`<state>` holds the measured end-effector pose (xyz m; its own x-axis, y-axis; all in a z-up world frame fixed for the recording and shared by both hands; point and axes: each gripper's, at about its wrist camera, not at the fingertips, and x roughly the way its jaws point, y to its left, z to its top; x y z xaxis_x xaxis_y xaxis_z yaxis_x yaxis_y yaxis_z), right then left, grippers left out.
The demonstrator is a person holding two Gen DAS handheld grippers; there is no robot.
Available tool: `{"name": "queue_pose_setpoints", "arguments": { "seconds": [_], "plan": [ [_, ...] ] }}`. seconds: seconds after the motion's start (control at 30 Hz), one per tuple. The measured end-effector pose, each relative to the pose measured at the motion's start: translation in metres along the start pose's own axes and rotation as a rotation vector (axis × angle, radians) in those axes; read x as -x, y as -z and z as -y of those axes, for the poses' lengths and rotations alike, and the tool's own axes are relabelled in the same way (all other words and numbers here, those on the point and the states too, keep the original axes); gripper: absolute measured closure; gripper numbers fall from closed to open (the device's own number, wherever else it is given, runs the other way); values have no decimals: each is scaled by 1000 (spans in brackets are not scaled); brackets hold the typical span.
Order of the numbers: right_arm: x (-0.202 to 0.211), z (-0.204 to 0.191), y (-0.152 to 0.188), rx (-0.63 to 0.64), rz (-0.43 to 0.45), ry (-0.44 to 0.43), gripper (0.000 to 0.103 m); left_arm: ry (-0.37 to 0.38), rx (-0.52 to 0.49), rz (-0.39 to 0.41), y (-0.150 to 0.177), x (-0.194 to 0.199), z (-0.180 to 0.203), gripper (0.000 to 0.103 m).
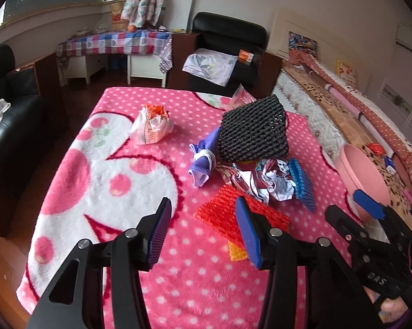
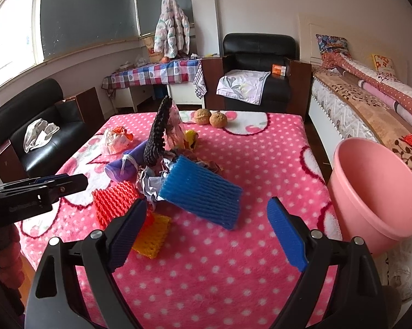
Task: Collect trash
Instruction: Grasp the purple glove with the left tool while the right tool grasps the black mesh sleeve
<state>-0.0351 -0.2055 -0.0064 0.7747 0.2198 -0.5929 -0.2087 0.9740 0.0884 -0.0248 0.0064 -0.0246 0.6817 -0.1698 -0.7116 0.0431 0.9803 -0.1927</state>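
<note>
Both the left tongs (image 1: 203,219) and right tongs (image 2: 206,227) are hanging open and empty over the counter (image 2: 233,288). Trash is lying piled mid-counter: red netting (image 1: 241,216), blue foam sleeve (image 2: 200,192), black netting (image 1: 254,128), crumpled wrappers (image 1: 271,183). The pink bin (image 2: 375,192) at the right is looking empty, so nearly everything is waiting.

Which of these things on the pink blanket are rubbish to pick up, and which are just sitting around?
Probably for the job:
red foam net
blue foam net
yellow foam net
black foam net
crumpled wrapper
white bag
pink bin, likely for the rubbish

Probably just lying about:
two walnuts
jacket
armchair
</note>
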Motion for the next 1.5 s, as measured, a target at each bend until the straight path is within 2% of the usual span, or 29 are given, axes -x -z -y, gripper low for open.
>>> {"name": "queue_pose_setpoints", "arguments": {
  "seconds": [0.13, 0.43, 0.57, 0.7, 0.77, 0.8, 1.03, 1.13, 1.2, 1.23, 1.33, 1.37, 1.4, 1.5],
  "plan": [
    [-6, 0, 3, 7, -18, -10, 18, 66, 6, -15, -1, 0, -7, 55],
    [-14, 1, 3, 4, -70, -34, 20, 36, 18, -12, -29, -26, -16, 55],
    [-13, 4, -7, -2, -64, -55, 20, 24, 8, -44, -38, -50, -17, 55],
    [-14, 6, -26, -17, -32, -104, 21, 31, 13, -83, -42, -71, -20, 66],
    [-19, 6, -39, -26, -29, -130, 21, 35, 14, -95, -43, -79, -21, 75],
    [-21, 6, -45, -30, -34, -141, 24, 38, 17, -101, -44, -82, -23, 83],
    [-54, -9, -76, -78, -81, -250, 34, 73, 38, -88, -46, -79, -31, 86],
    [-71, -21, -80, -66, -106, -253, 43, 78, 42, -91, -47, -79, -32, 86],
    [-79, -26, -78, -72, -124, -257, 55, 81, 47, -91, -47, -79, -33, 86],
    [-83, -27, -78, -72, -135, -252, 57, 82, 50, -91, -47, -79, -34, 86],
    [-94, -29, -75, -70, -168, -249, 79, 85, 59, -91, -46, -79, -35, 86],
    [-95, -28, -75, -73, -174, -252, 90, 85, 60, -89, -45, -77, -36, 86],
    [-95, -28, -74, -82, -173, -262, 93, 82, 60, -88, -45, -76, -35, 86],
    [-87, -23, -77, -110, -148, -296, 94, 70, 62, -81, -46, -70, -36, 87]
  ]
}}
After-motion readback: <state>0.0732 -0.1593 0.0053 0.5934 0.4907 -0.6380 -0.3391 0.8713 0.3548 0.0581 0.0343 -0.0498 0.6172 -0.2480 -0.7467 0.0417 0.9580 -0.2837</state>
